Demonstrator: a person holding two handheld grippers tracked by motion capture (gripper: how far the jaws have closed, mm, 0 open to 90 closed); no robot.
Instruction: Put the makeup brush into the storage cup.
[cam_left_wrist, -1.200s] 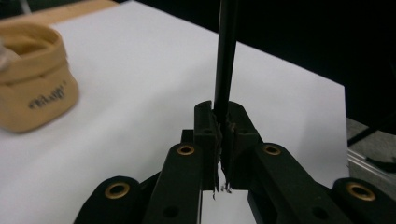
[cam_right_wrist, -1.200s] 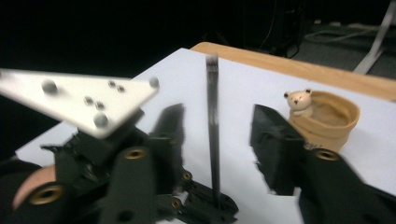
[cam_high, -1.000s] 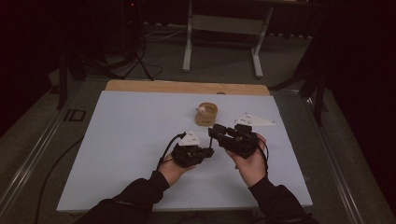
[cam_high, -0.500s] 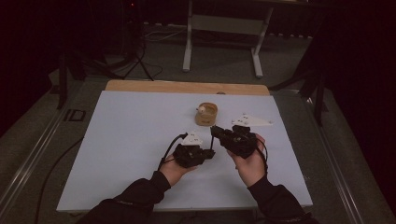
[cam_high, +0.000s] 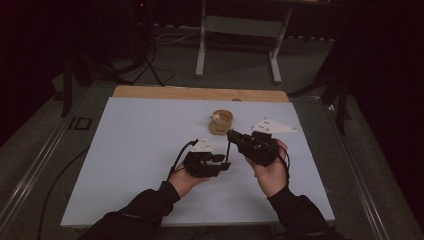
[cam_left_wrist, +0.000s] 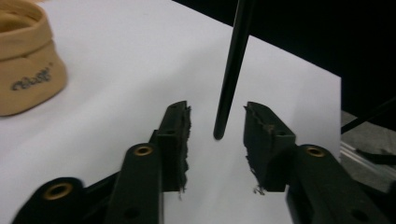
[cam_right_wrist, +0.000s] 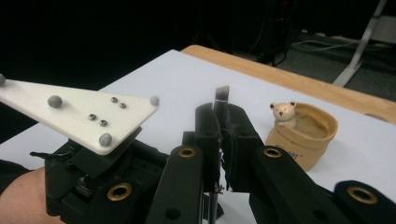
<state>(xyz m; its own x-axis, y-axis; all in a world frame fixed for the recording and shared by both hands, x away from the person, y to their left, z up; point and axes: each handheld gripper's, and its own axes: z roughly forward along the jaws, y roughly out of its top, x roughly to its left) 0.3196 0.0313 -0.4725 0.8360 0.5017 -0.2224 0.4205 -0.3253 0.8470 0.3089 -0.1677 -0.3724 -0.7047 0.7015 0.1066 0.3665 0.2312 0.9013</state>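
Black rod (cam_right_wrist: 222, 100) in right tongs (cam_right_wrist: 220, 122) — left tongs (cam_left_wrist: 216, 128) apart.

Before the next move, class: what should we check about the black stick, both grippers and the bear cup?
1. Right gripper shut on the black stick: ok.
2. Left gripper jaws, just opened, clear of the stick between them: ok.
3. Stick's lower end off the table: cannot tell.
4. Bear cup upright, apart from both grippers: ok.
5. Cup's inside free: cannot tell.
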